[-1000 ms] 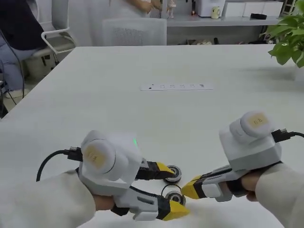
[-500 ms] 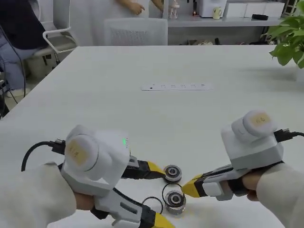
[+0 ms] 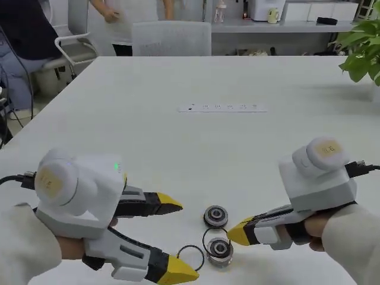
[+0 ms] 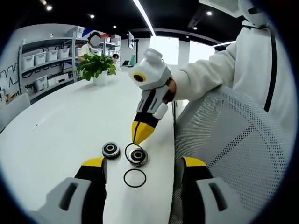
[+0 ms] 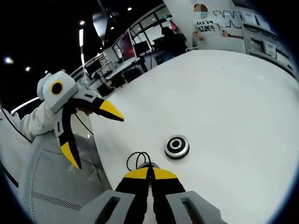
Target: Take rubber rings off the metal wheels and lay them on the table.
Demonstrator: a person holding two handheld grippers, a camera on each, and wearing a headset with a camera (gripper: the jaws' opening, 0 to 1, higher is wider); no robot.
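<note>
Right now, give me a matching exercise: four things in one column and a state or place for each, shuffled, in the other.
Things:
1. left gripper
2. right gripper
3. loose ring
4. plant

States or places:
a. far right in the head view
b. shut
c. wide open
d. lying flat, off its wheel

Pairs: 1-c, 2-b, 3-d, 4-a

White worktop (image 3: 178, 136), flush socket strip (image 3: 222, 108) near middle. Mesh-back chair (image 3: 171, 39) against far edge; second chair (image 3: 74, 50) off far left corner. Leafy plant (image 3: 359, 47) at far right corner. Counter (image 3: 279, 25) with white boxes (image 3: 314, 10) beyond. Dark ceiling (image 4: 187, 14), strip lights (image 4: 145, 18); shelves with bins (image 4: 39, 65).
</note>
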